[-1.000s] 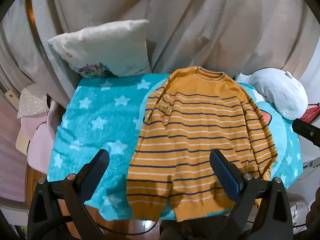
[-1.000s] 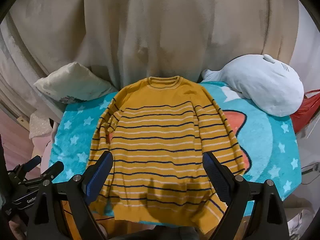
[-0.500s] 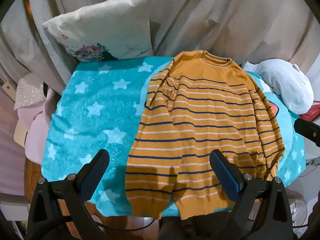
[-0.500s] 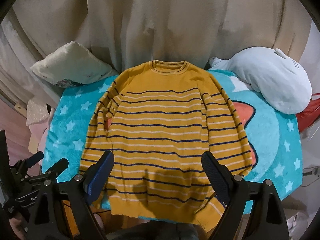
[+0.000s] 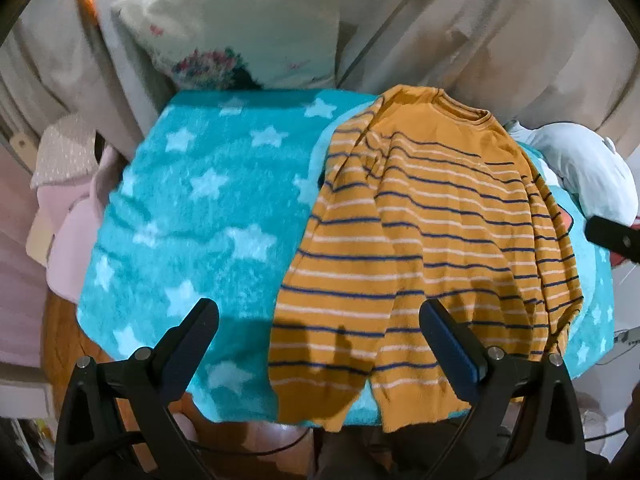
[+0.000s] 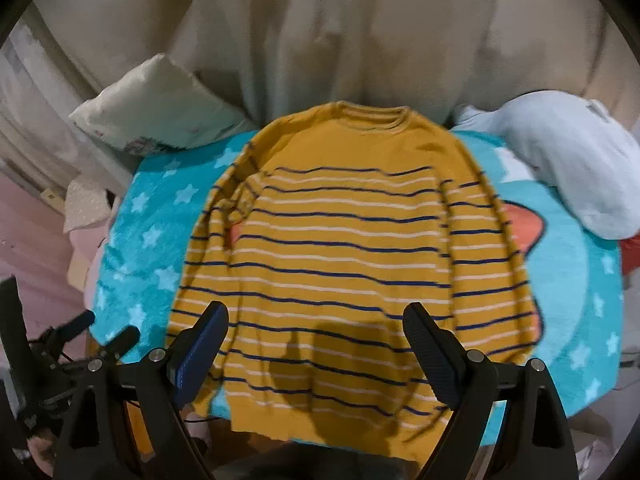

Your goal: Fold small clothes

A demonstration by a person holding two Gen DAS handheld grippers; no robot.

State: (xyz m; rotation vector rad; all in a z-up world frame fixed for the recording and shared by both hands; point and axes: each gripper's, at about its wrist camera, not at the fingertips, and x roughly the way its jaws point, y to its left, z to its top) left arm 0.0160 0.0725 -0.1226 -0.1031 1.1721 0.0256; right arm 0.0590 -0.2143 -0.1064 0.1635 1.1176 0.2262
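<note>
Beige curtains (image 6: 320, 40) back your star-print blanket (image 5: 208, 208), where the sweater (image 6: 340, 248) lies flat, 2 sleeves folded inward. Pillow (image 5: 240, 32) far left, white plush (image 6: 568, 160) far right. Both your hand-held grippers, left (image 5: 320, 344) and right (image 6: 316, 344), gape wide and empty. No readable writing.

A mustard-yellow sweater (image 6: 340, 240) with thin navy and white stripes lies flat and unfolded, front up, on a turquoise star-print blanket (image 5: 200, 208). Its round collar points toward the far edge; the hem hangs slightly over the near edge. Both sleeves lie down along the body (the plain yoke carries no stripes).
</note>
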